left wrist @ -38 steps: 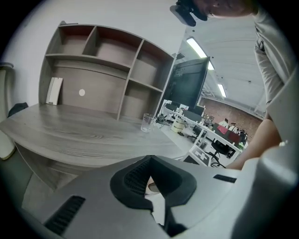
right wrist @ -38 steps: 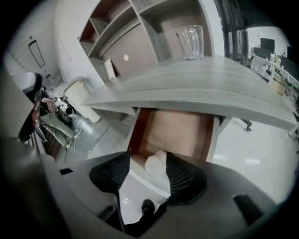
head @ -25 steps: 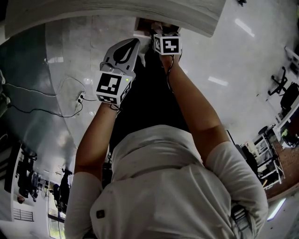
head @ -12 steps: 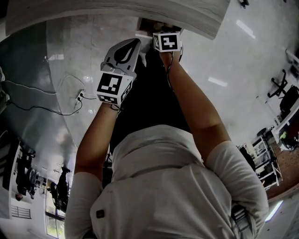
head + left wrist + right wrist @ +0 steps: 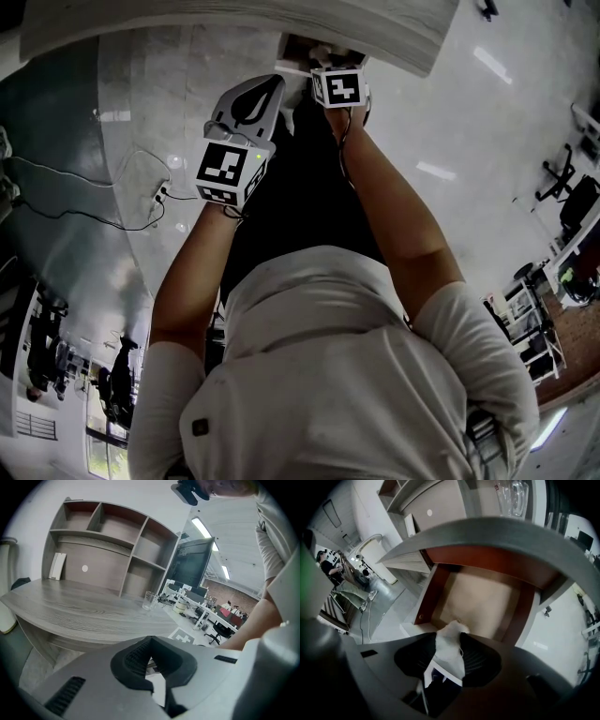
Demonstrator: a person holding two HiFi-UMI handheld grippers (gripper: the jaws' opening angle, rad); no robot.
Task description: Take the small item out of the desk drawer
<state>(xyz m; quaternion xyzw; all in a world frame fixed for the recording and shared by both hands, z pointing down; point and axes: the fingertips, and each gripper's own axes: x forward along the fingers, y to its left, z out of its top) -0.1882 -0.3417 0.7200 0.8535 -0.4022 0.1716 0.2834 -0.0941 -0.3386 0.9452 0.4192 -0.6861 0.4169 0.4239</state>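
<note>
Right gripper [image 5: 450,641] jaws closing on the small white crumpled soft item [image 5: 449,656], long axis along the jaws, at the front edge of the open red-brown wooden drawer [image 5: 433,590]; left gripper [image 5: 151,644] farther, jaws together, empty.

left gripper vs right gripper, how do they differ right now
The left gripper has its jaws together and empty; the right gripper has jaws closing on a small white item. The left gripper faces the desk top; the right gripper sits over the open drawer. Both are grey with dark pads.
</note>
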